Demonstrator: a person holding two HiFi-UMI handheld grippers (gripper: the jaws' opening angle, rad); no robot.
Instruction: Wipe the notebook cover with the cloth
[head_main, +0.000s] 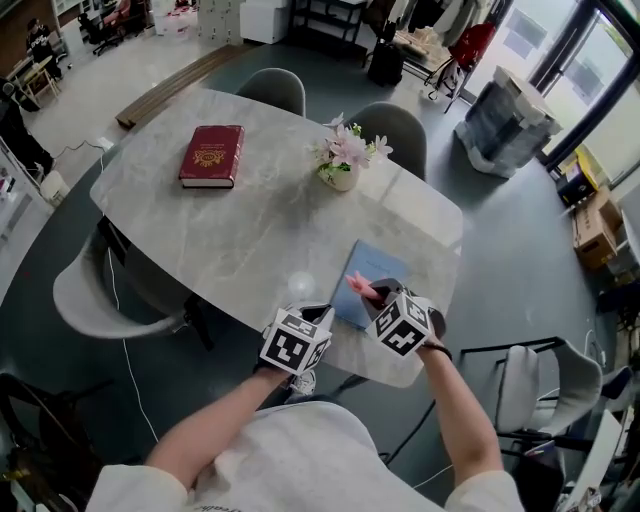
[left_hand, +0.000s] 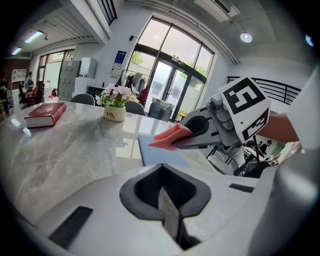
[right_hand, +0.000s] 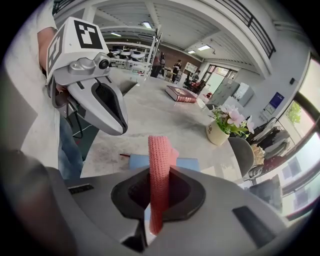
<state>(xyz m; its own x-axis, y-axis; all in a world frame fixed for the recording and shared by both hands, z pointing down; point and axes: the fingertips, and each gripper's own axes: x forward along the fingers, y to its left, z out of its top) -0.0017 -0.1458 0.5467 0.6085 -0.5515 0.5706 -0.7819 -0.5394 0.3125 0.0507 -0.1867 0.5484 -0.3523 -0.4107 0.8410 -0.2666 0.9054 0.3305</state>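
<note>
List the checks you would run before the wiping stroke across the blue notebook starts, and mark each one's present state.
1. Cloth gripped in right claw: ok.
2. Notebook lying flat on table: ok.
3. Cloth above the notebook cover: ok.
4. Cloth touching the cover: cannot tell.
5. Left claw steadying notebook: not ok; it is shut, empty and off the notebook.
6. Flower pot and red book away from the notebook: ok.

A grey marble table (head_main: 250, 230) stands among grey chairs (head_main: 275, 88) on dark floor (head_main: 520, 260) beside tall windows (left_hand: 170, 75).
</note>
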